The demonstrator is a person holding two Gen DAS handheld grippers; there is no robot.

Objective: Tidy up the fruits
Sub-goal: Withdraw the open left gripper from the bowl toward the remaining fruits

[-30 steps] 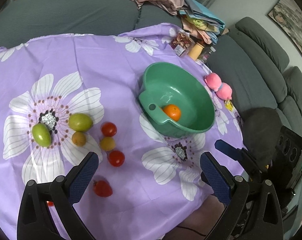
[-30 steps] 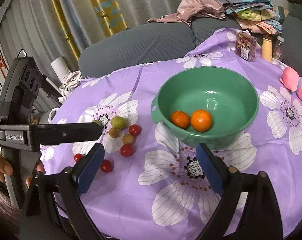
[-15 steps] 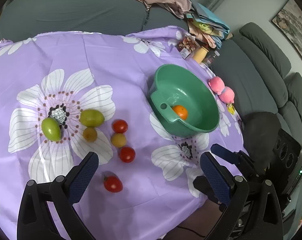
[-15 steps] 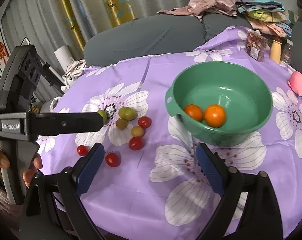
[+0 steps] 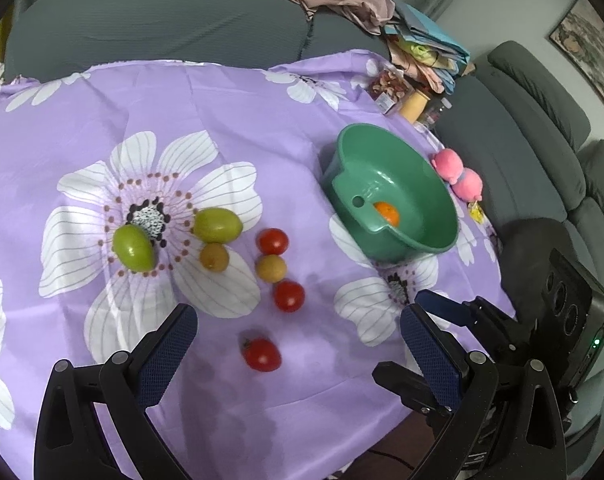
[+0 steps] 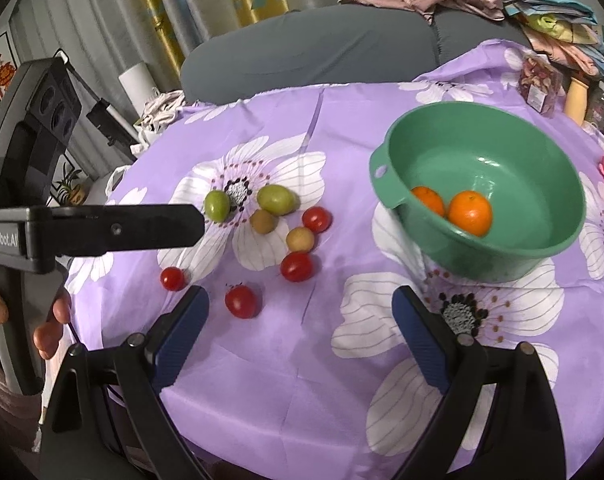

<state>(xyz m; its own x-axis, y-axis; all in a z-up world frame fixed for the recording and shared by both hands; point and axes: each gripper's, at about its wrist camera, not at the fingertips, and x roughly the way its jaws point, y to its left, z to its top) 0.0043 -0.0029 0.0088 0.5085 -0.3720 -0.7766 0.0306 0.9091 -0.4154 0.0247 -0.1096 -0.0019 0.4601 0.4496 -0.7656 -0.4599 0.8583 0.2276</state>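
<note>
1. Bowl [image 6: 533,248] on the desk [image 6: 341,128] holds two oranges [image 6: 470,213]. That much looks done.
2. Left of the bowl, loose on the cloth: four tomatoes [image 6: 297,266], two green fruits [image 6: 276,199], two small brown ones [image 6: 300,239]. All apart from the bowl; most of the job remains.
3. Left gripper [image 5: 298,344]: jaws wide, empty, above the near tomato [image 5: 262,354].
4. Right gripper [image 6: 300,320]: jaws wide, empty, nearer than the bowl.
</note>
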